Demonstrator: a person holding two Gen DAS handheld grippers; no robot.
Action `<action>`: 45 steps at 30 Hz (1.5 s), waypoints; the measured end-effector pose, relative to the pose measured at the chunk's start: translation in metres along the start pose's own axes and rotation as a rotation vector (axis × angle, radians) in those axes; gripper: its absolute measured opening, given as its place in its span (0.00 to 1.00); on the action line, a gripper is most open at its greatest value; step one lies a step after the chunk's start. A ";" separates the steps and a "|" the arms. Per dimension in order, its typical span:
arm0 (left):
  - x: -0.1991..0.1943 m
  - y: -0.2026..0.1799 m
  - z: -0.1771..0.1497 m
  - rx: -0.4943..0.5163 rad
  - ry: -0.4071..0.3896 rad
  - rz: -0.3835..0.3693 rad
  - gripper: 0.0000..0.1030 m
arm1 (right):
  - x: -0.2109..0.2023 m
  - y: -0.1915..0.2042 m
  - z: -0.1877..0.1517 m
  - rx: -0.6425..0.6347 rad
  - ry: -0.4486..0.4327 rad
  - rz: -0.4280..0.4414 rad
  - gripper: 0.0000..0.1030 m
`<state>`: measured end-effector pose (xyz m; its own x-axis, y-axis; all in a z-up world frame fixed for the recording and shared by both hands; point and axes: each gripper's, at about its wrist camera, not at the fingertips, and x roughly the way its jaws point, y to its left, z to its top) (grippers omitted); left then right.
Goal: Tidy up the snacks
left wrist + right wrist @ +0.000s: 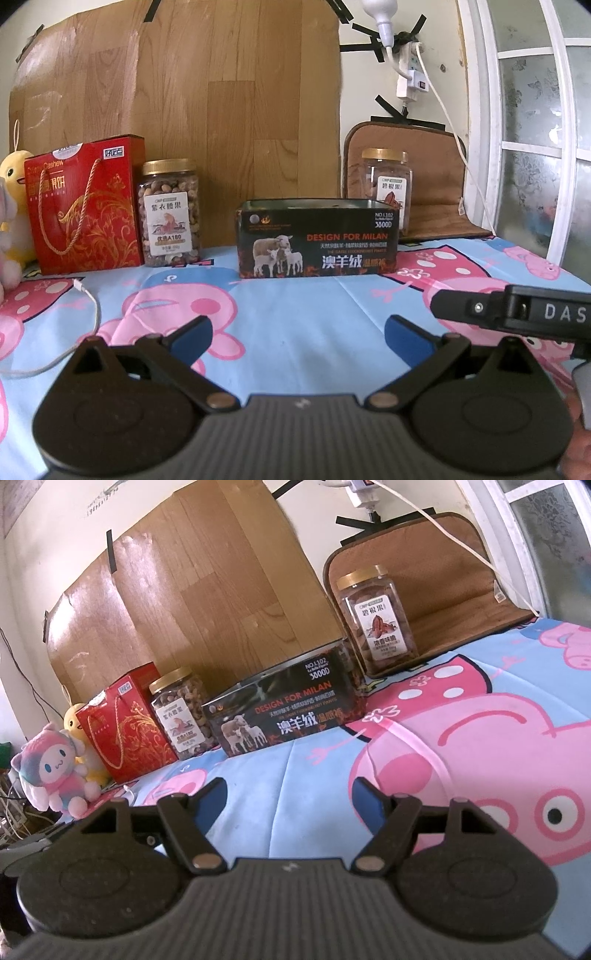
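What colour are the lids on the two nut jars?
Gold, on both the cashew jar and the pecan jar; clearest in the right wrist view.

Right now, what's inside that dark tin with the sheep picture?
The dark tin is open-topped, but both views show only its rim and inner back wall. Its front wall hides the contents.

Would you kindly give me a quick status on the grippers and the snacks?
Left gripper and right gripper: jaws open, empty. Cashew jar, pecan jar, red gift box untouched by the wall. Dark tin between the jars.
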<state>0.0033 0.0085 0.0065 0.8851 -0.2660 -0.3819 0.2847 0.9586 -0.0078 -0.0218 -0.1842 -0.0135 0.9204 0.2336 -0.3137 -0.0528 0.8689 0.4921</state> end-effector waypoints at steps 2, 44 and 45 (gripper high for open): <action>0.001 0.000 0.000 -0.003 0.002 0.002 1.00 | 0.000 -0.001 0.000 0.002 -0.001 0.003 0.74; 0.007 0.003 0.002 -0.022 0.049 0.004 1.00 | -0.002 -0.002 0.001 0.004 0.000 0.030 0.74; 0.008 0.003 0.002 -0.021 0.053 0.006 1.00 | -0.002 -0.002 0.001 0.004 0.000 0.029 0.74</action>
<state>0.0121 0.0091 0.0053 0.8661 -0.2549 -0.4300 0.2709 0.9623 -0.0248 -0.0228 -0.1864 -0.0130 0.9183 0.2591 -0.2994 -0.0783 0.8600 0.5042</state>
